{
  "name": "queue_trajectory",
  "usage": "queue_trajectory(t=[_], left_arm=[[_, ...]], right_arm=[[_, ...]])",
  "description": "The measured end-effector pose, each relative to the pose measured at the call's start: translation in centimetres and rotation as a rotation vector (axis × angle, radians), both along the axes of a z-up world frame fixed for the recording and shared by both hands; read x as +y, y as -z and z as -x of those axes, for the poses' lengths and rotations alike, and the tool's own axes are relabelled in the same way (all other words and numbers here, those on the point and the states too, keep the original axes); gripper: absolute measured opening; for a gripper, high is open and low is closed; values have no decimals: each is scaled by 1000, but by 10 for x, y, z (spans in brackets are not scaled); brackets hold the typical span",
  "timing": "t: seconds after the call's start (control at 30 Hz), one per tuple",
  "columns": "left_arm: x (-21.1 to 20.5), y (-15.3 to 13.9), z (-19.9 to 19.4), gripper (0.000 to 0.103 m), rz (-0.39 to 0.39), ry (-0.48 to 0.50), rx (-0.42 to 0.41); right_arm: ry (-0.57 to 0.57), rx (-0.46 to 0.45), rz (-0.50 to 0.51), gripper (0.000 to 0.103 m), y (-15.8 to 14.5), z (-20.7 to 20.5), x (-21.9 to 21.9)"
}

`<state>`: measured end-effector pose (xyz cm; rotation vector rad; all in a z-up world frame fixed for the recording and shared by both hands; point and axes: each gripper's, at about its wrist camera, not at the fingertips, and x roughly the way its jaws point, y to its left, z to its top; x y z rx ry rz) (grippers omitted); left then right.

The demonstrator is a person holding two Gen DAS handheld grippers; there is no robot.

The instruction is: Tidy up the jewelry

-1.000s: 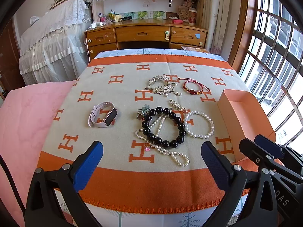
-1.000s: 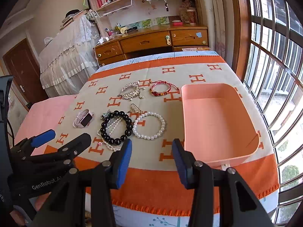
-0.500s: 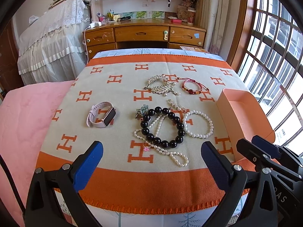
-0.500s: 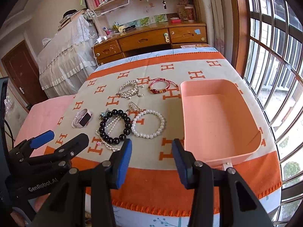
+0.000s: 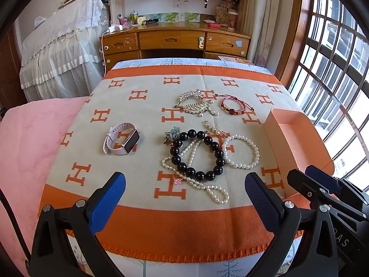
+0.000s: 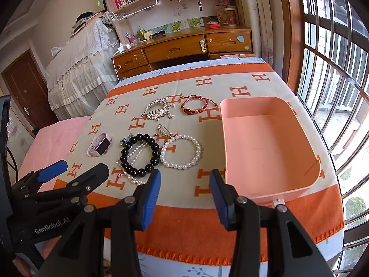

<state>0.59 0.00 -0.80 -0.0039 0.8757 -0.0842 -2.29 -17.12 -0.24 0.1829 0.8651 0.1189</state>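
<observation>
1. The left gripper's fingers stand wide apart at the bottom of the left wrist view, holding nothing, above the near orange band of the blanket.
2. The right gripper's fingers are also parted, though more narrowly, and hold nothing; they sit low in the right wrist view, just left of the tray's near corner.
3. In the right wrist view the left gripper shows at lower left; in the left wrist view the right gripper shows at lower right, in front of the tray.
4. The pink tray lies on the blanket at the right of the frame, with nothing in it.
5. The black bead bracelet lies at frame centre, over a long pearl strand that trails toward the lower edge.
6. The white pearl bracelet lies just right of the black one, touching it or nearly so, between it and the tray.
7. A small pin lies just above the two bracelets, and a small blue flower clip sits at the black bracelet's upper left.
8. The pink watch lies alone at centre left, well apart from the rest.
9. Higher in the frame lie a silver comb and, just to its right, a red cord bracelet.
10. The blanket covers a bed; a wooden desk stands beyond it at the top of the frame.
</observation>
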Motion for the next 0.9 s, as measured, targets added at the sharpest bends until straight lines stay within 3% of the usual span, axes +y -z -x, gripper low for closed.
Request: queue_trajectory(t=[0.13, 0.33, 0.47, 0.8, 0.9], left_arm=[[2, 0, 1, 102, 75, 45, -7], [6, 2, 0, 102, 85, 48, 6], [10, 2, -5, 102, 54, 43, 12], [48, -40, -23, 102, 29, 3, -99], [57, -48, -32, 102, -10, -26, -122]], right_arm=[[8, -3, 4, 45, 1, -2, 0], [10, 12, 5, 45, 2, -6, 4], [-14, 8, 16, 45, 0, -8, 10], [-45, -43, 67, 44, -24, -30, 16], [-60, -69, 90, 44, -36, -38, 18]])
